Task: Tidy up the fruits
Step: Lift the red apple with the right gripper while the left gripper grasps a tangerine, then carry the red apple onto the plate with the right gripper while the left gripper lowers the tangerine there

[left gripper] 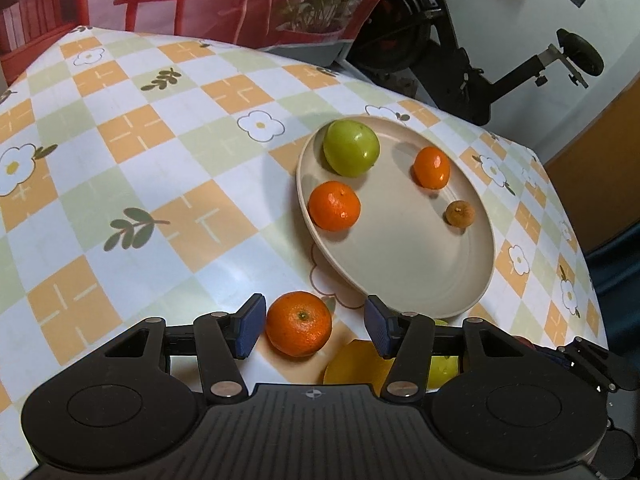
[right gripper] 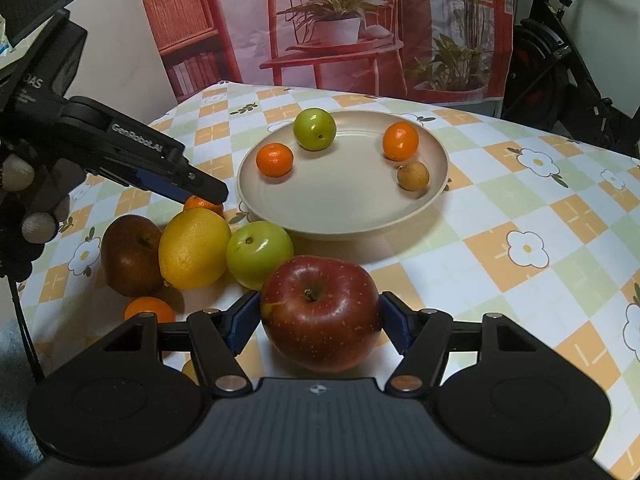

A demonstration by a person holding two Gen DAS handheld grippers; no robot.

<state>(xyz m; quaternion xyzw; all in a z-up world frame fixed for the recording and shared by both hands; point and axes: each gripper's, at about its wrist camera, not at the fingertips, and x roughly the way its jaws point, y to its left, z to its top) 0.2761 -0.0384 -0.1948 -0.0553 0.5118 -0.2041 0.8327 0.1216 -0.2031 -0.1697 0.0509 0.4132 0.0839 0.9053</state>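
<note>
A beige plate [left gripper: 420, 272] [right gripper: 340, 216] holds a green apple [left gripper: 351, 148] [right gripper: 314, 129], two tangerines [left gripper: 334, 206] [left gripper: 431, 167] and a small brown fruit [left gripper: 460, 213] [right gripper: 413, 176]. My left gripper [left gripper: 316, 326] is open around a tangerine [left gripper: 299, 323] on the table, with a gap at its right pad; in the right wrist view the left gripper [right gripper: 200, 194] hides most of this tangerine. My right gripper [right gripper: 318, 320] is shut on a large red apple [right gripper: 320, 314], both pads against its sides.
On the checked tablecloth [right gripper: 520, 216] near the plate's front left lie a dark red apple [right gripper: 130, 254], a lemon [right gripper: 194, 248], a green apple [right gripper: 259, 253] and another tangerine [right gripper: 149, 309]. An exercise bike [left gripper: 460, 48] stands past the table's far edge.
</note>
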